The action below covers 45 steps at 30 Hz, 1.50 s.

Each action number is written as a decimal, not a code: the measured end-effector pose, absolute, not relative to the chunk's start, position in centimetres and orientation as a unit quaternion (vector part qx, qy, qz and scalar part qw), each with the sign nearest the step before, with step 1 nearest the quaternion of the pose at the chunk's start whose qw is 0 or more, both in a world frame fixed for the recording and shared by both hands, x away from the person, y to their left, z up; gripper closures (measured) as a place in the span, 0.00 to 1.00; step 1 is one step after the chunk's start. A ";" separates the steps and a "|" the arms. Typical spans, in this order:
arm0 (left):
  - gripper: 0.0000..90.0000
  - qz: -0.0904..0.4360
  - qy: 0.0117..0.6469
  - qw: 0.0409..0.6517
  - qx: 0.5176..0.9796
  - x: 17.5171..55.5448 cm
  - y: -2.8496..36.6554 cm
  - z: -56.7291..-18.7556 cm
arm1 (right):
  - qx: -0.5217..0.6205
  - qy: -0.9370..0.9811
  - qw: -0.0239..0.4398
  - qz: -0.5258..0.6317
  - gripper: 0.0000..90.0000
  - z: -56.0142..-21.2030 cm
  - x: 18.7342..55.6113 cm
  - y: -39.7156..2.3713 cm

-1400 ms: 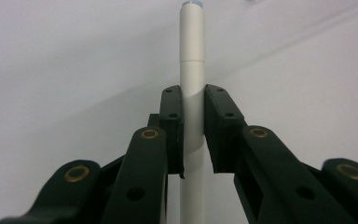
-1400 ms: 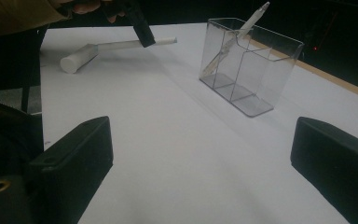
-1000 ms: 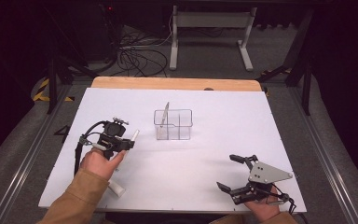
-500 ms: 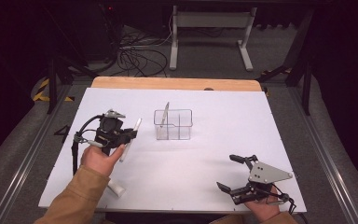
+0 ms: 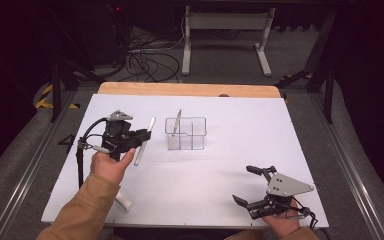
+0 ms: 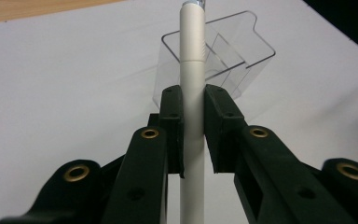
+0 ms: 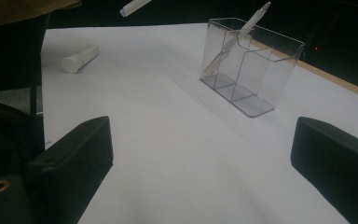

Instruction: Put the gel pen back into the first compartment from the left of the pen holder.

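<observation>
The white pen [image 6: 192,70] is clamped between the pads of your left hand-held gripper [image 5: 142,136], raised clear of the white counter [image 5: 220,165] and standing nearly upright, its top leaning a little toward the far side. In the left gripper view the two black jaws press against the barrel from both sides, with the pen's silver tip at the top edge and the barrel running on below the pads. Just beyond it, and a little to its right in the high view, stands the clear divided holder [image 5: 186,133], which already has a second white pen [image 7: 235,39] leaning slantwise in one compartment. Behind your left forearm, near the counter's front edge, a short white cylinder [image 5: 125,203] lies on its side. Your right hand-held gripper [image 5: 250,186] rests low at the near right corner of the counter, well apart from the holder, with its jaws spread wide and nothing between them.
</observation>
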<state>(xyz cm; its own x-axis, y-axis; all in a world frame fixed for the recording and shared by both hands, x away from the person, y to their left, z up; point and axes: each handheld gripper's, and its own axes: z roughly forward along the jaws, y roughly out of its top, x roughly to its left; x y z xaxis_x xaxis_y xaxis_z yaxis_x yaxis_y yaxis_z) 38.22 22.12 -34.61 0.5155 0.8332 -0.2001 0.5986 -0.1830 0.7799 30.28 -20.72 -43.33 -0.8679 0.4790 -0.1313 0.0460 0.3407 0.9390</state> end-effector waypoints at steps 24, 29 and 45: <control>0.87 0.169 0.426 0.508 0.729 39.2 21.0 -32.6 | 0.162 0.795 0.196 0.551 0.07 -43.3 30.3 -20.7; 0.87 0.164 0.415 0.525 0.725 39.4 20.6 -32.3 | 0.160 0.794 0.197 0.552 0.07 -43.3 30.2 -20.8; 0.87 0.144 0.406 0.528 0.732 41.7 18.0 -31.8 | 0.159 0.796 0.196 0.551 0.07 -43.3 30.2 -20.8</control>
<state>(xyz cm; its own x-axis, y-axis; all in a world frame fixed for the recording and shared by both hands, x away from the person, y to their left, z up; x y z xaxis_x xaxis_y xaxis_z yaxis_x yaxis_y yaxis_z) 41.71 18.03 -31.75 0.6283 0.7467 -0.2182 0.4422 -0.1120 0.8899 30.22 -20.76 -43.33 -0.8730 0.4681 -0.1368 0.0369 0.3431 0.9386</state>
